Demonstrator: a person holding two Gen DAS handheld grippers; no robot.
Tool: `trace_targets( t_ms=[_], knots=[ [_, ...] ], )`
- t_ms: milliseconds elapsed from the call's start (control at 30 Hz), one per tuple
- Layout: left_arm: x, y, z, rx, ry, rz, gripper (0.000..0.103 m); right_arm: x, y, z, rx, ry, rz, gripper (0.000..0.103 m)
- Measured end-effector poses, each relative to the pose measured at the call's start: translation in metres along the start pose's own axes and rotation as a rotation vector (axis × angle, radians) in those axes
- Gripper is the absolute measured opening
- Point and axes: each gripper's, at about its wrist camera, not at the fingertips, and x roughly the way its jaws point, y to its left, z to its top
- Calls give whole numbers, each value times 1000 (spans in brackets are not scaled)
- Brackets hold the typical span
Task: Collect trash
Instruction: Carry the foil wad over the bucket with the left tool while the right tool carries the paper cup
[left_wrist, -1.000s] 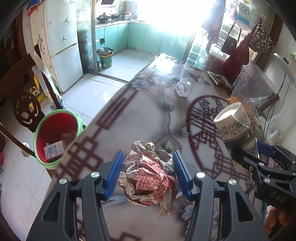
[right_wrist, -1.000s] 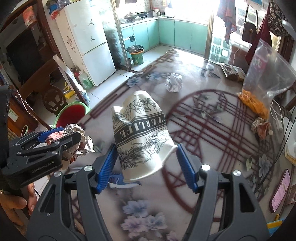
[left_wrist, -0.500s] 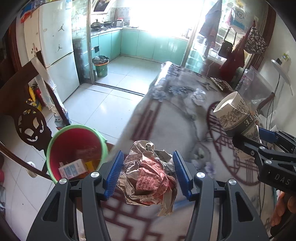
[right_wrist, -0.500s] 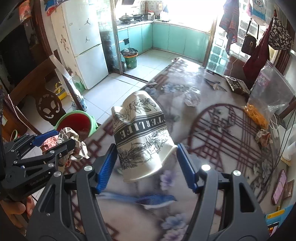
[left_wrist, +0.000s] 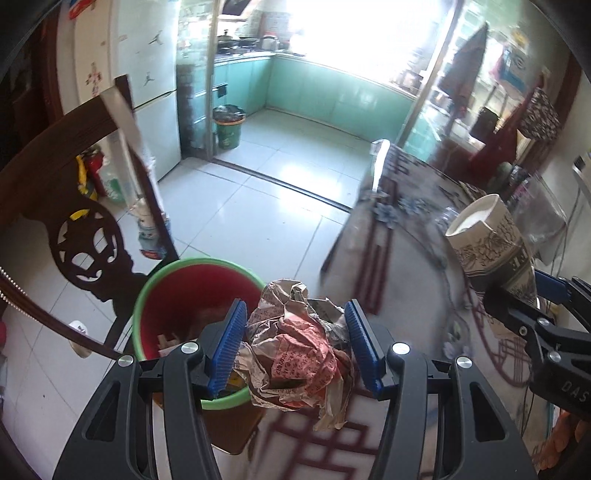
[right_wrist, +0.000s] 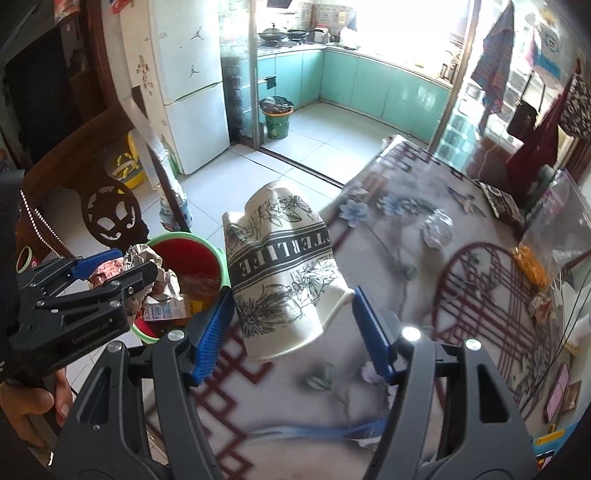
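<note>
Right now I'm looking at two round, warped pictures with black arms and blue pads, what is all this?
No robot: a person holds hand-operated tongs in each hand, each carrying a wide-angle camera looking along its blue pads. In the left camera's picture, the left tongs grip a crumpled paper wad near a red bin with a green rim. In the right one, the right tongs grip a squashed paper cup above the patterned table, where a clear plastic bag lies.
</note>
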Motion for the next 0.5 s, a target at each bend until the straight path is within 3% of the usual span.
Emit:
trace_targets(
  t_ms=[500],
  knots=[
    [17,84,5,-147,40,111,53,31,69,30,-109,15,87,64]
  ],
)
